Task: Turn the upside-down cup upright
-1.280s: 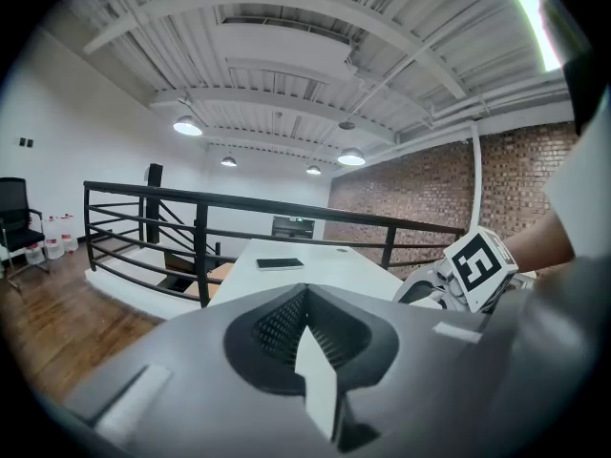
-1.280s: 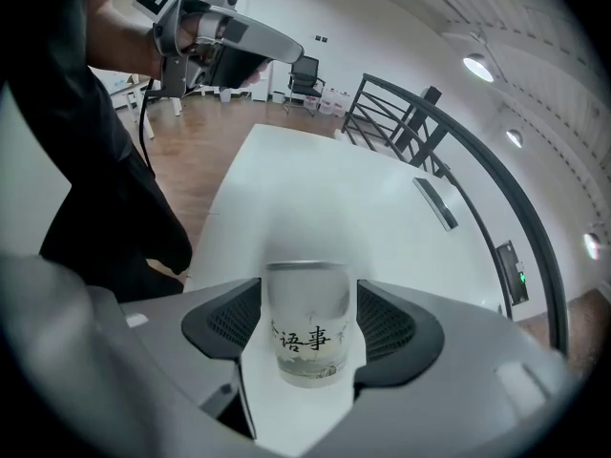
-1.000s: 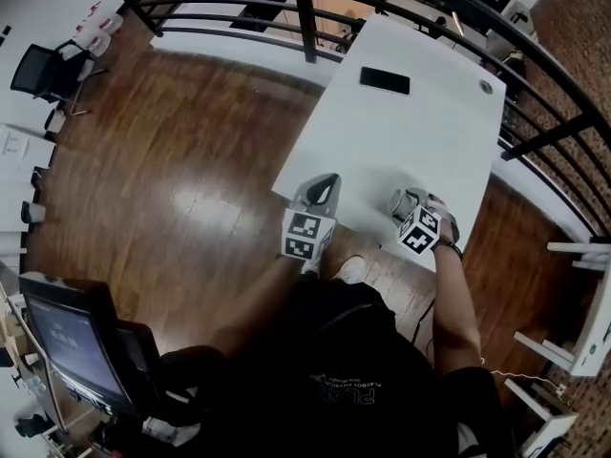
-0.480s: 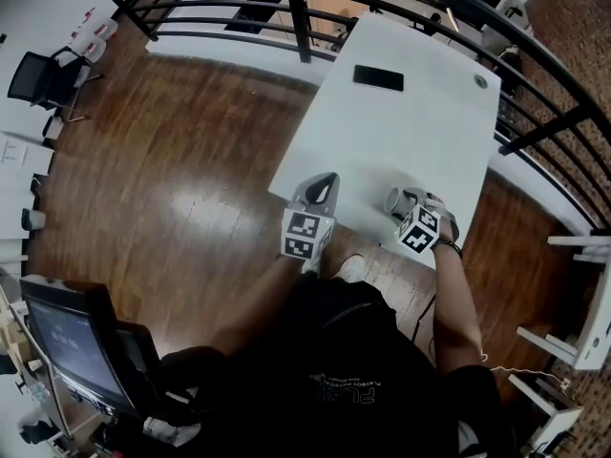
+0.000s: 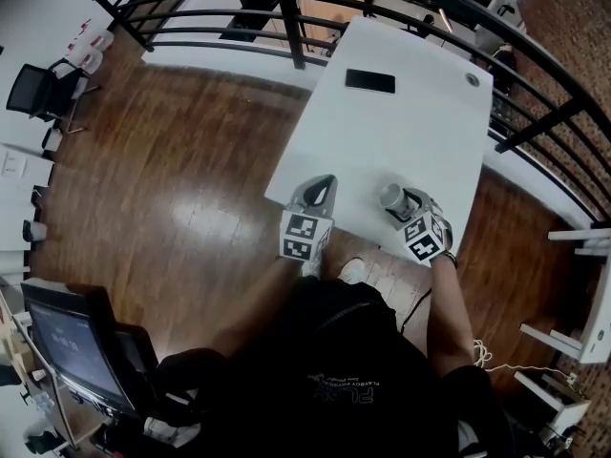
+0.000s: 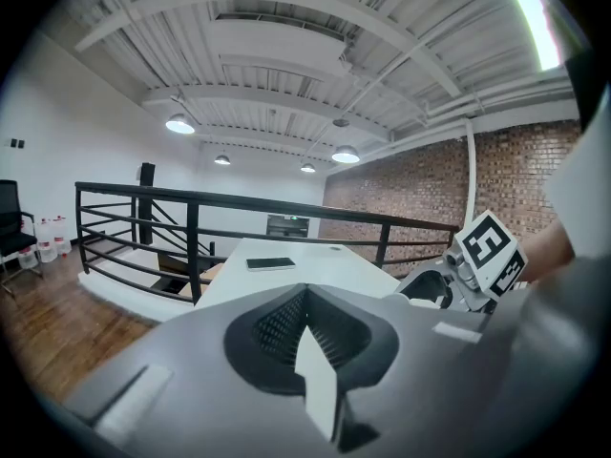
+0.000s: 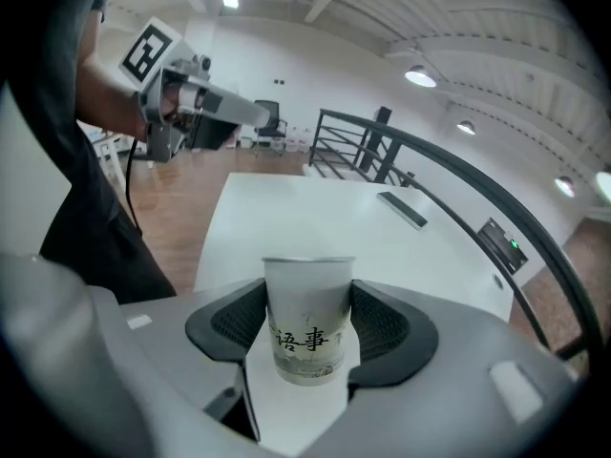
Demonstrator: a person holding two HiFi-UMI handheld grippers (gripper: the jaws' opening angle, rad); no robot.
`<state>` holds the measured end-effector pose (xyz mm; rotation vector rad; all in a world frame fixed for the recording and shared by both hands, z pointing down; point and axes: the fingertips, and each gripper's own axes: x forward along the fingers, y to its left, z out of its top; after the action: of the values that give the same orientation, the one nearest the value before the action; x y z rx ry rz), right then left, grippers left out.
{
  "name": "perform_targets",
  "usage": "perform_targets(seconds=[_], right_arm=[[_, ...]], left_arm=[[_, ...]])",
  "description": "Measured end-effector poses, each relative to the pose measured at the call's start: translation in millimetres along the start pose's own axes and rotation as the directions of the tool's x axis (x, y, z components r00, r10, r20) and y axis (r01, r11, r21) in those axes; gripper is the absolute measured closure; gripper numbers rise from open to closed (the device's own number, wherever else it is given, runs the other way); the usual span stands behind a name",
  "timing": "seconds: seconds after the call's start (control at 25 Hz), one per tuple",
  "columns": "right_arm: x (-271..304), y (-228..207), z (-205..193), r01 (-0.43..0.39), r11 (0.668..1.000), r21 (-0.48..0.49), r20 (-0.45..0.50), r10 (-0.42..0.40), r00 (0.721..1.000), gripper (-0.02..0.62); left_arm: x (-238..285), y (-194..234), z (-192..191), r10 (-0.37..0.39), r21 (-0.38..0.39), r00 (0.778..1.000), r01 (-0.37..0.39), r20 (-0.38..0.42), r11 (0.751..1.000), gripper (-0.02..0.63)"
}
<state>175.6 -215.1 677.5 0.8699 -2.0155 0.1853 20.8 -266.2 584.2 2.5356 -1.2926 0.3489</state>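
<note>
A white paper cup [image 7: 307, 327] with black characters sits between the pads of my right gripper [image 7: 307, 332], which press on its sides; its wide rim points away from the camera. In the head view the cup [image 5: 390, 198] is tilted just above the near edge of the white table [image 5: 410, 132], held in my right gripper [image 5: 397, 201]. My left gripper [image 5: 327, 181] rests at the table's near left edge, jaws shut with nothing in them, also visible in the left gripper view [image 6: 305, 294].
A black phone [image 5: 369, 81] lies flat at the table's far side. A black metal railing [image 5: 286, 8] runs behind and to the right of the table. Brown wooden floor [image 5: 162, 179] spreads to the left. A round cable grommet [image 5: 472, 79] sits at the far right corner.
My right gripper has rolled and lifted a little with the cup in it, so the cup now tilts off the table. The left gripper has stayed where it was.
</note>
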Motion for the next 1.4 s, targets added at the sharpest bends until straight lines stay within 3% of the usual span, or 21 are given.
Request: perform_targets(seconds=[0.2, 0.4, 0.8, 1.4], right_arm=[[-14.6, -18.0, 16.0, 0.069, 0.963, 0.262, 0.218, -0.129, 0.967, 0.305], [-5.8, -26.2, 14.5, 0.126, 0.904, 0.408, 0.281, -0.256, 0.925, 0.307], [14.8, -35.8, -0.8, 0.197, 0.844, 0.499, 0.224, -0.346, 0.911, 0.305], [-2.0, -27.0, -16.9, 0.220, 0.831, 0.511, 0.219, -0.373, 0.902, 0.302]], left_arm=[[3.3, -5.2, 2.7, -0.012, 0.014, 1.000, 0.012, -0.003, 1.000, 0.609], [4.5, -4.9, 5.9, -0.027, 0.041, 1.000, 0.027, -0.009, 0.999, 0.609], [4.8, -6.3, 5.4, -0.034, 0.054, 0.999, 0.035, -0.015, 0.998, 0.609], [6.7, -18.7, 3.9, -0.061, 0.053, 0.998, 0.062, -0.014, 0.997, 0.609]])
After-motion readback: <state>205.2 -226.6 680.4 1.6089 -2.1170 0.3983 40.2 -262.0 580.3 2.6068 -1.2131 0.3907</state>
